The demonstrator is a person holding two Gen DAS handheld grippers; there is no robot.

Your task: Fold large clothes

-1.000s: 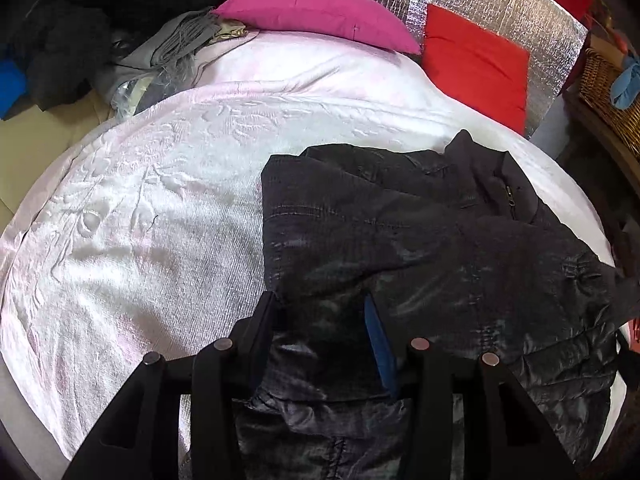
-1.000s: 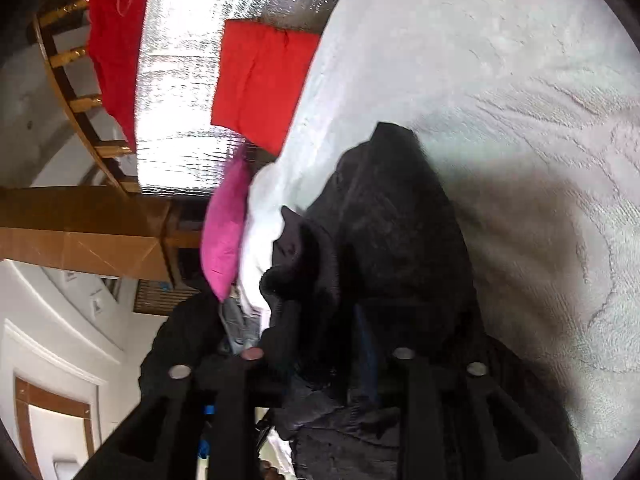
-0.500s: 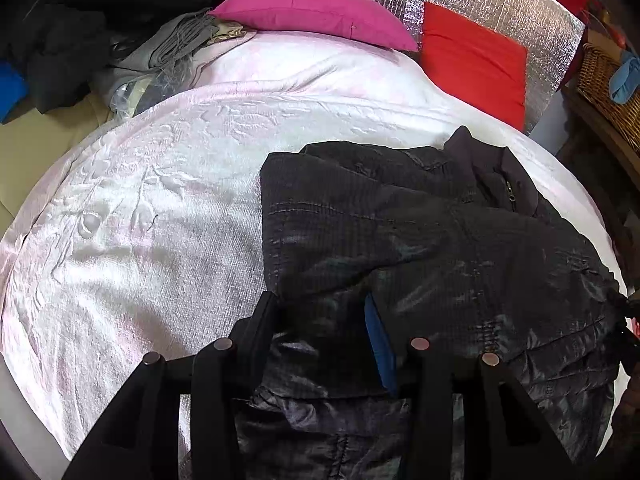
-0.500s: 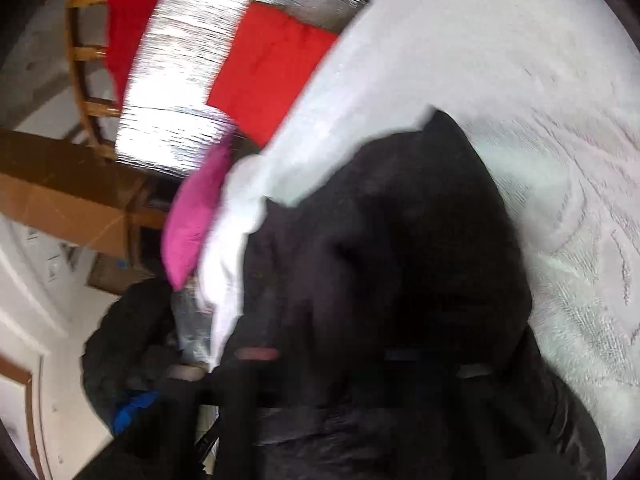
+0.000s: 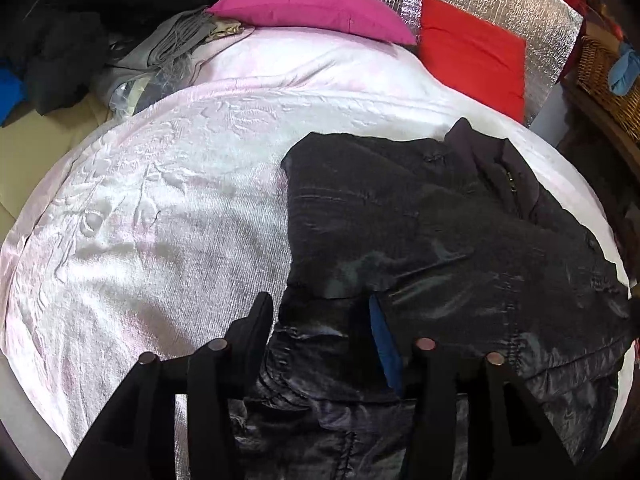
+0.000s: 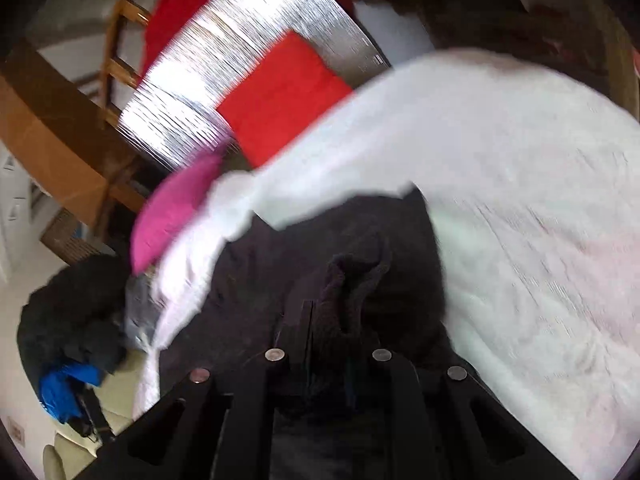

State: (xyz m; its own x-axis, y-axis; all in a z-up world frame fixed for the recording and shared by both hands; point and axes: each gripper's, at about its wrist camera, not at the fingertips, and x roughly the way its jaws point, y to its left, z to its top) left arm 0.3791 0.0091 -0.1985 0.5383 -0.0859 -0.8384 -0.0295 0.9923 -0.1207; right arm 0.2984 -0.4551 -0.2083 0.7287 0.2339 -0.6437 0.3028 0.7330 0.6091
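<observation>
While one black jacket (image 5: pixel 440 240) lay at 3 o'clock on white bedspread (image 5: pixel 160 220), left gripper (image 5: pixel 320 312) gaped over hem; right gripper (image 6: pixel 332 320) pinched dark fabric; two cushions: pink (image 5: pixel 312 4), red (image 5: pixel 476 52); no writing legible

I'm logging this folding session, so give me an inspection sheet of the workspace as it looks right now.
Surface: bed under a pale pink textured cover, wrinkled on its left.
Job's things: black jacket lies on the bed's right half, collar towards the pillows.
Clutter: grey clothes heaped at the bed's far left; dark clothes pile beside the bed.
Grippers: left gripper open, jacket hem between its fingers; right gripper pinches a bunch of jacket fabric, view blurred.
Cables: nothing seen.
Surroundings: pink pillow, red cushion, silver foil panel, wicker basket.
</observation>
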